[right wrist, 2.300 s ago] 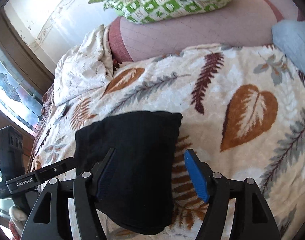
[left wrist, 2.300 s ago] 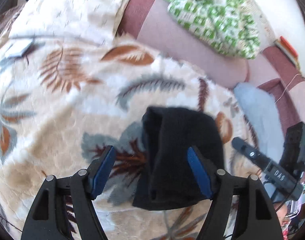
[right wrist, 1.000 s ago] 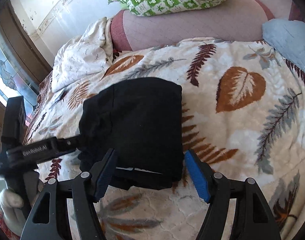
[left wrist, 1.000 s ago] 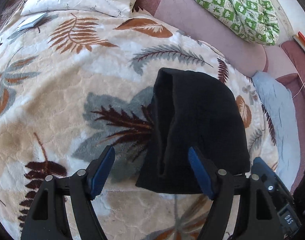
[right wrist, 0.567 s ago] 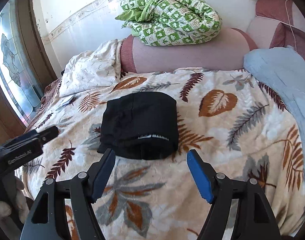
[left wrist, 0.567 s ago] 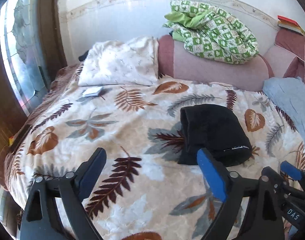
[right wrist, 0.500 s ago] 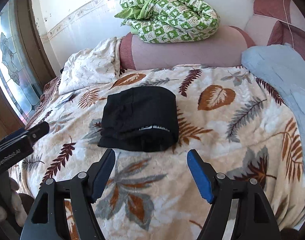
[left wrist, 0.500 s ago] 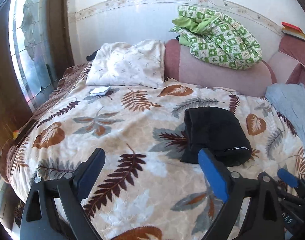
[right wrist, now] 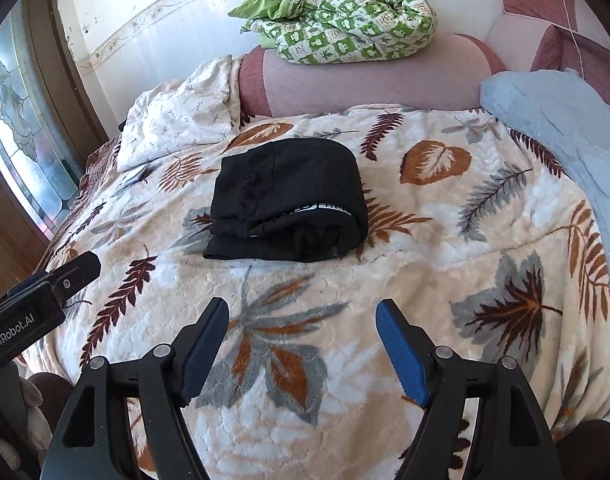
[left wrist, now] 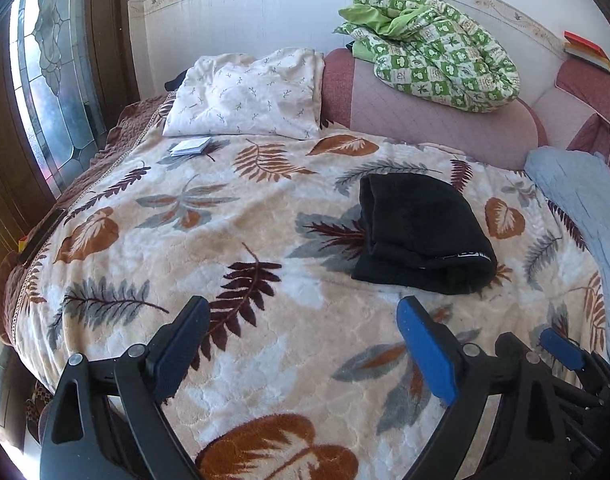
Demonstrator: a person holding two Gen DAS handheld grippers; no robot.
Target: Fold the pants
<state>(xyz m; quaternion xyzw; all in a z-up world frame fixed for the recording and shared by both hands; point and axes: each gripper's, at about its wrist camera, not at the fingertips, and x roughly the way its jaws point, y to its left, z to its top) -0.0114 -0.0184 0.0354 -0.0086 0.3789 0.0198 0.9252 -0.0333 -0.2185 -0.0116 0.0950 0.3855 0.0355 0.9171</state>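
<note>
Both claws are hanging spread wide and gripping nothing above the leaf-print blanket (left wrist: 265,352): the left claw (left wrist: 301,344) and the right claw (right wrist: 303,344) are each pointing forward over the bed. Black pants (right wrist: 289,200) are lying folded ahead of them, well apart from either claw's blue fingertips (right wrist: 401,356).

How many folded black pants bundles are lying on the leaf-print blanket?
1. The black pants lie folded in a compact bundle on the leaf-print blanket, ahead of both open grippers and touching neither. Nothing else black and folded shows; more could lie outside both views.
</note>
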